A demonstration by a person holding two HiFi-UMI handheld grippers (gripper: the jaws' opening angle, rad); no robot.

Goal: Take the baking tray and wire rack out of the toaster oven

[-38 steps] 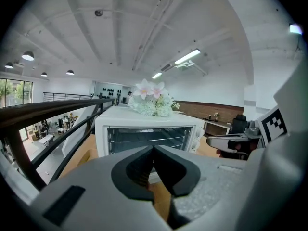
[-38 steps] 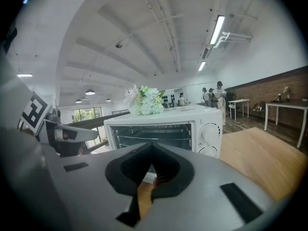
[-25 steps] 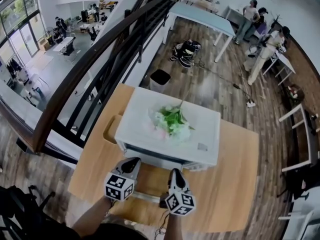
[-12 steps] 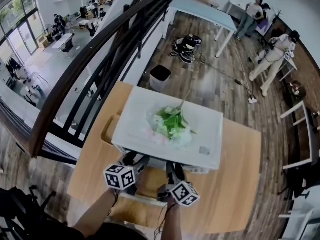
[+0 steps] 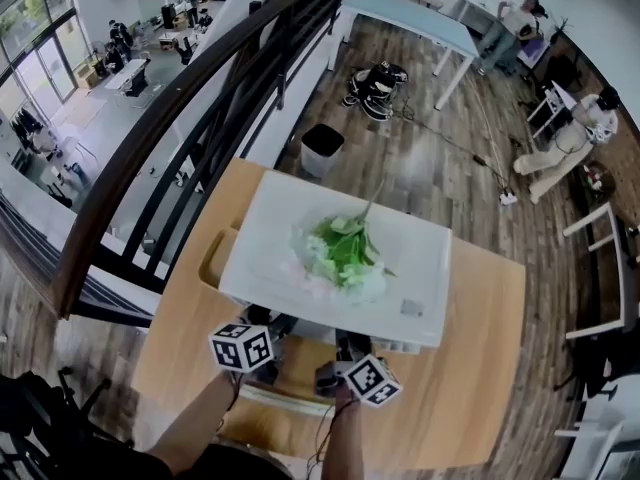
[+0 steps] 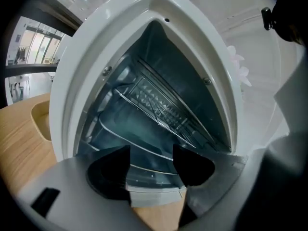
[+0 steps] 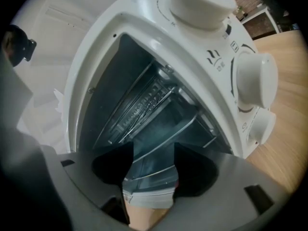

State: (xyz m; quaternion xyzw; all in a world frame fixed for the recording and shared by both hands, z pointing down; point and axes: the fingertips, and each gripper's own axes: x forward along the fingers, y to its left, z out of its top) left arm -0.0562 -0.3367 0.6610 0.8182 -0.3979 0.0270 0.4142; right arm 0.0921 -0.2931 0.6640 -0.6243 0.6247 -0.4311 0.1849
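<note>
The white toaster oven (image 5: 300,268) stands on the wooden table with its door (image 5: 272,396) dropped open toward me. Inside, the wire rack (image 6: 161,107) sits on an upper rail and the baking tray (image 6: 130,141) lies below it. The right gripper view shows the same wire rack (image 7: 142,105) above the tray (image 7: 166,138). My left gripper (image 6: 151,165) and right gripper (image 7: 149,170) hover side by side at the oven mouth. Both sets of jaws have just been opening and hold nothing. From above, the left gripper (image 5: 270,326) and right gripper (image 5: 350,353) sit just under the oven's front edge.
A bunch of green and white flowers (image 5: 345,253) lies on the oven's top. Control knobs (image 7: 257,81) line the oven's right front. A tan tub (image 5: 215,258) sits left of the oven. A railing (image 5: 180,138) runs along the table's left; people stand far off.
Both grippers have moved forward and down to the oven opening. Their marker cubes have rolled, and both sets of jaws have gone from shut to spread apart.
</note>
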